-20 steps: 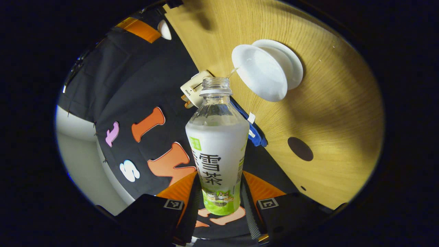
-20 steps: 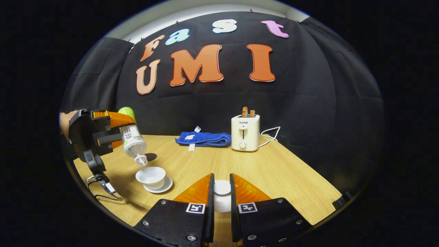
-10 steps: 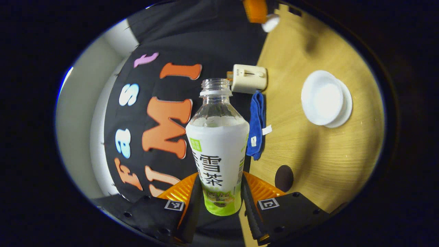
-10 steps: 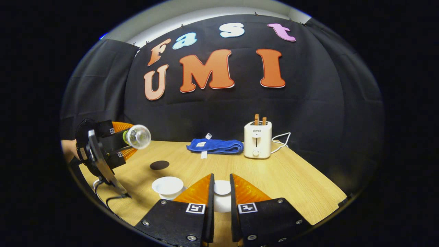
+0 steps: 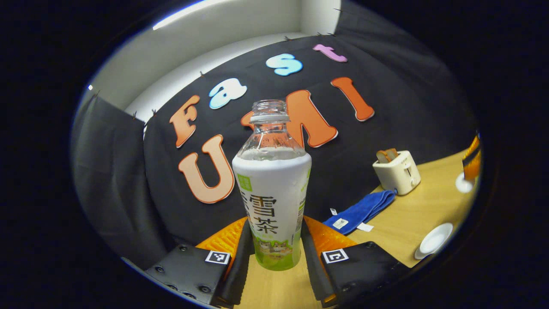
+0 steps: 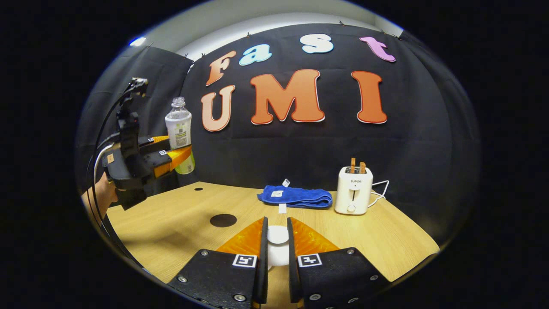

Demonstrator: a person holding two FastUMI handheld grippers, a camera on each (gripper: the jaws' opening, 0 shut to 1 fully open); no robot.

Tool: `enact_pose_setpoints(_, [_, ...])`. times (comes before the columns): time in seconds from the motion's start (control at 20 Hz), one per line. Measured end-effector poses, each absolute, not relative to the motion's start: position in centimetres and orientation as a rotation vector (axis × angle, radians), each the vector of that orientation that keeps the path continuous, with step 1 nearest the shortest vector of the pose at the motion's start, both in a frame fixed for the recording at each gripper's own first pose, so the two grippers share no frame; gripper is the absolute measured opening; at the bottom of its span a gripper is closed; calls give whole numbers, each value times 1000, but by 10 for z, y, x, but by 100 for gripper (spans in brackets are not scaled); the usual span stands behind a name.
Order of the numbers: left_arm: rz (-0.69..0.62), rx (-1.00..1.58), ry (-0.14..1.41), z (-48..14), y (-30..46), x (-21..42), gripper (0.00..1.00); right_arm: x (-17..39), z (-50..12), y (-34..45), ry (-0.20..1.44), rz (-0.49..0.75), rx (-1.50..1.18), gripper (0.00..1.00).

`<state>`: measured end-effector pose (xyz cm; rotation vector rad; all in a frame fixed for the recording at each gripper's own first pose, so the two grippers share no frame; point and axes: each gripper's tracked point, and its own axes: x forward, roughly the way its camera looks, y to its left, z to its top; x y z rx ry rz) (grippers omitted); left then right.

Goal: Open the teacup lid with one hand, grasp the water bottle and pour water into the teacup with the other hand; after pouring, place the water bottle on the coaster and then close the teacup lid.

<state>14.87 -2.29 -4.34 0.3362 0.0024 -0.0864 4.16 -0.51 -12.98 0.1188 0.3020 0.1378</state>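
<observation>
The water bottle (image 5: 272, 189), uncapped, with a white and green label, stands upright in the air with my left gripper (image 5: 275, 224) shut on its lower part. Water fills it up to the shoulder. In the right gripper view the same bottle (image 6: 179, 128) is held high at the far left by the left gripper (image 6: 182, 157), above the table's left corner. My right gripper (image 6: 276, 221) is shut on the white teacup lid (image 6: 278, 236), low over the table. The white teacup (image 5: 435, 238) sits on its saucer, uncovered. The dark round coaster (image 6: 223, 220) lies bare on the table.
A blue folded cloth (image 6: 296, 197) and a cream toaster (image 6: 354, 195) with a white cord stand at the back of the wooden table (image 6: 351, 240). A small dark hole (image 6: 198, 189) marks the table near its back left. A hand (image 6: 101, 195) holds the left gripper.
The bottle has swung from tipped over the teacup back to upright, and the left gripper has lifted it up and away to the left. The right gripper still holds the lid.
</observation>
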Motion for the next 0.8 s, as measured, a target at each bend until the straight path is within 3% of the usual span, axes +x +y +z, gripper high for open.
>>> enact_pose_setpoints(0.25, [-94, 37, 75, -78, -12, 170, 61, 52, -138, 17, 321, 168, 96, 20])
enact_pose_setpoints(0.45, [-125, -129, 189, -140, -21, 188, 63, 56, -151, 27, 346, 188, 77, 20])
enact_pose_setpoints(0.7, [-131, -169, 309, -201, -25, 201, 65, 56, -171, 31, 384, 201, 64, 20])
enact_pose_setpoints(0.8, [-139, -161, 341, -220, -29, 202, 62, 56, -179, 34, 400, 209, 76, 20])
